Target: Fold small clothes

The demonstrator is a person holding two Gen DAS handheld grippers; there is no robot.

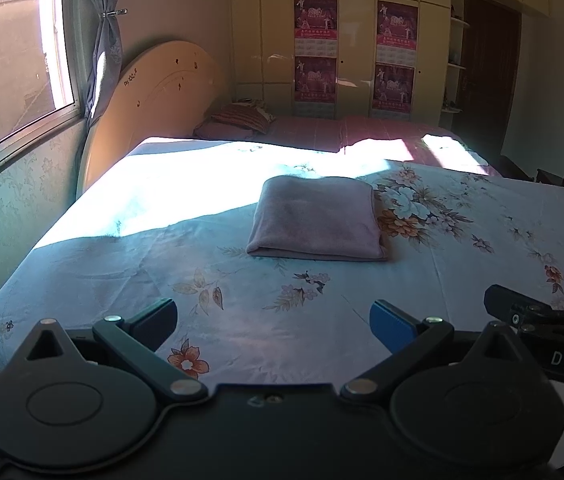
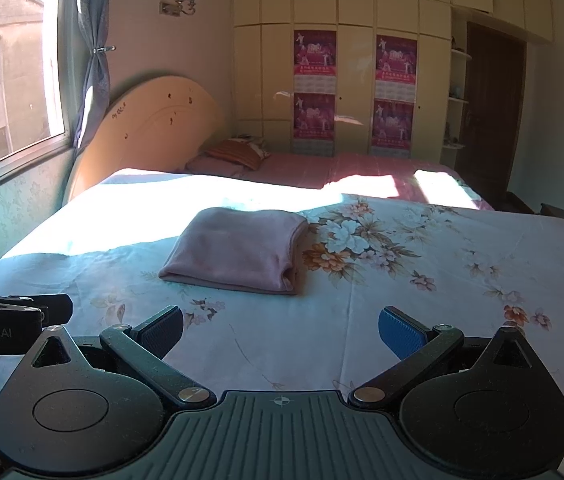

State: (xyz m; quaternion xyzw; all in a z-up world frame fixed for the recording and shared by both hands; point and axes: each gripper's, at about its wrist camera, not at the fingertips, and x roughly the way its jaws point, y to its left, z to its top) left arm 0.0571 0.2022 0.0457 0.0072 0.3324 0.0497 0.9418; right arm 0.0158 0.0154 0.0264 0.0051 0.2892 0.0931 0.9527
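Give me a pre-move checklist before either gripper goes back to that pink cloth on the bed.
1. Left gripper open, holding nothing: ok.
2. Right gripper open, holding nothing: ok.
3. Folded pink cloth lies flat on the floral bedsheet, clear of both grippers: ok.
4. Edges stacked evenly at its near right corner: ok, layers look aligned.
5. Bedsheet between grippers and cloth free of other items: ok.
6. Fold count complete: cannot tell.
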